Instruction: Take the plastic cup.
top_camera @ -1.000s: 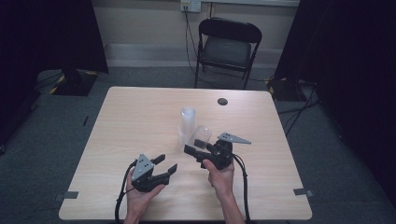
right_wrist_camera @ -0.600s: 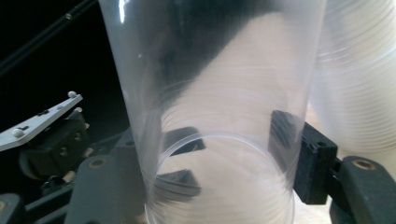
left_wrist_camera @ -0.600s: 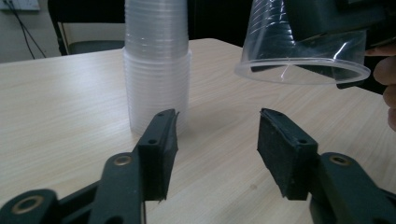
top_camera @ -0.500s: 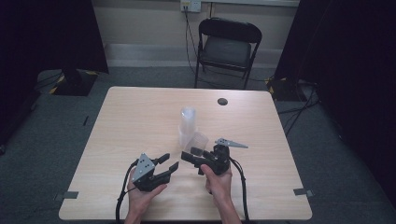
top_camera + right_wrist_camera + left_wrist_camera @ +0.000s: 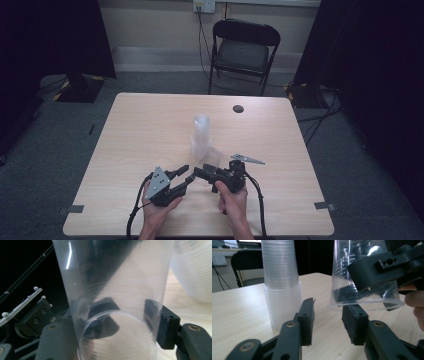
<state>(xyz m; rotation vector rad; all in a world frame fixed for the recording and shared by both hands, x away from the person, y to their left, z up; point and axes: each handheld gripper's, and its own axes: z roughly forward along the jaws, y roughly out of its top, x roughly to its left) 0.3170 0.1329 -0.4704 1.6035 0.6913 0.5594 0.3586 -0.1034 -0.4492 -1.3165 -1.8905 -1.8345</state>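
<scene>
The right gripper [image 5: 199, 173] clamps a single clear plastic cup [image 5: 210, 159] across its wall, near the rim, one jaw on each side; the right gripper view shows the black pads pressed against the cup [image 5: 112, 302] from outside. The cup is held tilted above the desk [image 5: 130, 130], toward the middle of its near edge, just in front of the stack of clear cups [image 5: 200, 135] that stands upside down near the desk's centre.

The left gripper [image 5: 184, 175] sits right beside it, its jaws partly open and having just been closing; in the left gripper view they stand just under the cup's rolled rim [image 5: 367, 305], with nothing pressed between them yet.

This cup looks very light and thin-walled, so it probably flexes and ovals under any firm squeeze, and its smooth, glossy, tapered wall would likely let it slip out toward the narrow end. The rolled rim is the stiffest part and the sensible place to pinch, one pad inside and one outside, with gentle pressure. The ribbed bands seen in the stack [image 5: 280, 277] may add a little grip. Hard clamping mid-wall risks cracking or creasing it.
</scene>
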